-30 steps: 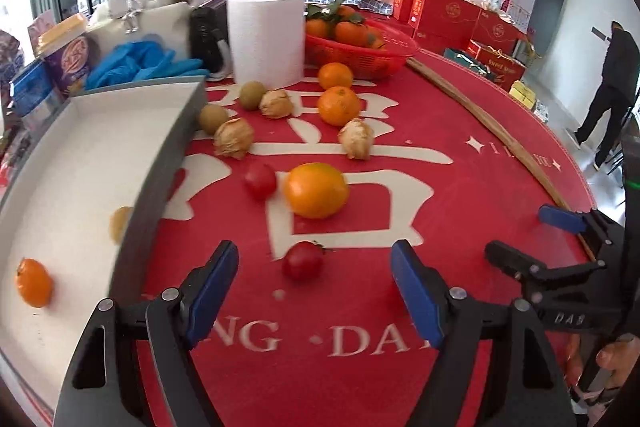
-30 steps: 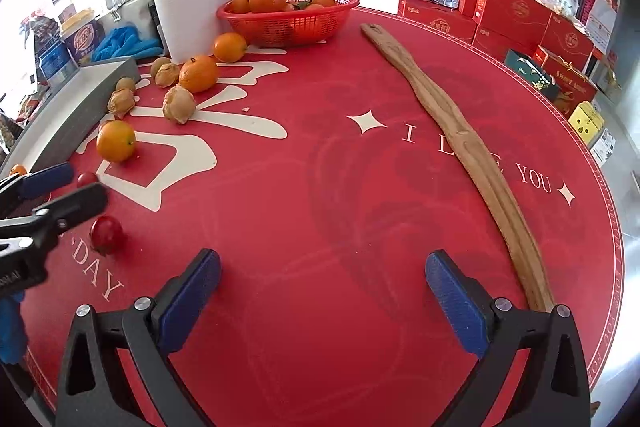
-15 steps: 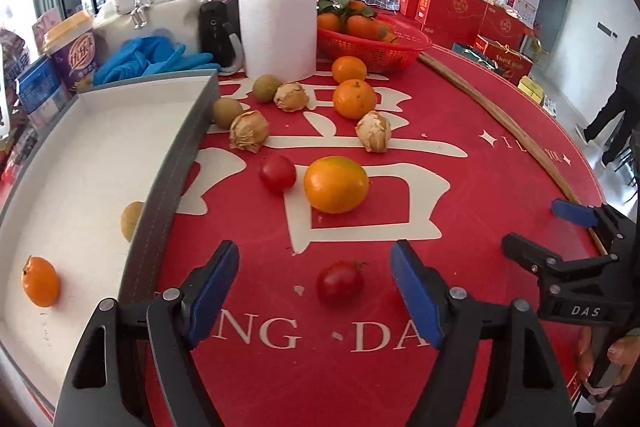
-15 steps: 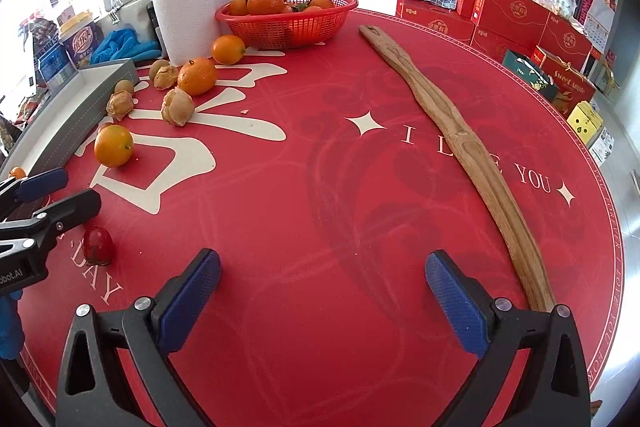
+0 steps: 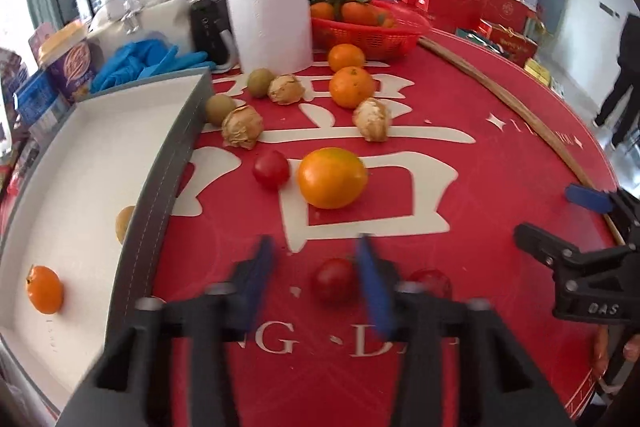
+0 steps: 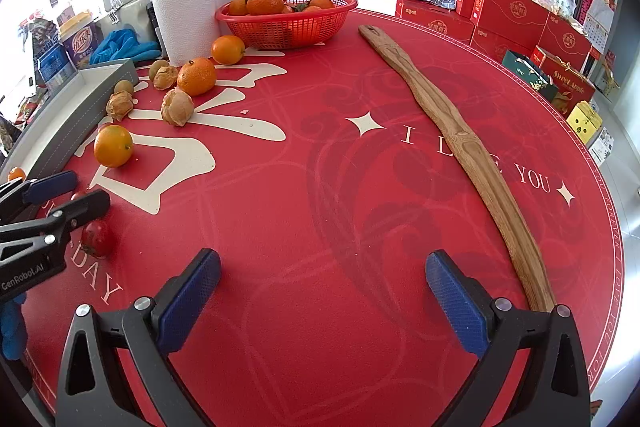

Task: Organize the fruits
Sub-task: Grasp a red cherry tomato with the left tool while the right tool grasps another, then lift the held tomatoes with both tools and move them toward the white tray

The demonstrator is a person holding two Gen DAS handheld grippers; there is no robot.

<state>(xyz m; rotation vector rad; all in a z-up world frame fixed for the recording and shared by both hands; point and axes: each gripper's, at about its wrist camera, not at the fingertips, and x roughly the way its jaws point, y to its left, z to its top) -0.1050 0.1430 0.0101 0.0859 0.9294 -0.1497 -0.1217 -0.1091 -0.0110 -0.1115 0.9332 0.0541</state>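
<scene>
My left gripper (image 5: 316,277) is blurred, its blue pads part-closed around a red cherry tomato (image 5: 334,279) on the red table; whether the pads touch it I cannot tell. A second tomato (image 5: 432,281) lies just right of the right finger, a third (image 5: 271,169) farther off beside a large orange (image 5: 332,177). A white tray (image 5: 80,163) at left holds a small orange (image 5: 44,289) and a yellowish fruit (image 5: 124,229). My right gripper (image 6: 322,301) is open and empty over bare tablecloth; it sees the left gripper (image 6: 60,197) and a tomato (image 6: 96,237).
Tangerines (image 5: 352,87), kiwis (image 5: 220,109) and husked fruits (image 5: 242,127) lie beyond. A red basket (image 6: 286,23) of tangerines and a paper roll (image 5: 272,23) stand at the back. A long wooden stick (image 6: 456,139) lies at right. A person (image 5: 622,75) stands far right.
My left gripper's jaws have narrowed from wide open around the near tomato, and the gripper has moved forward. The right gripper has barely moved.
</scene>
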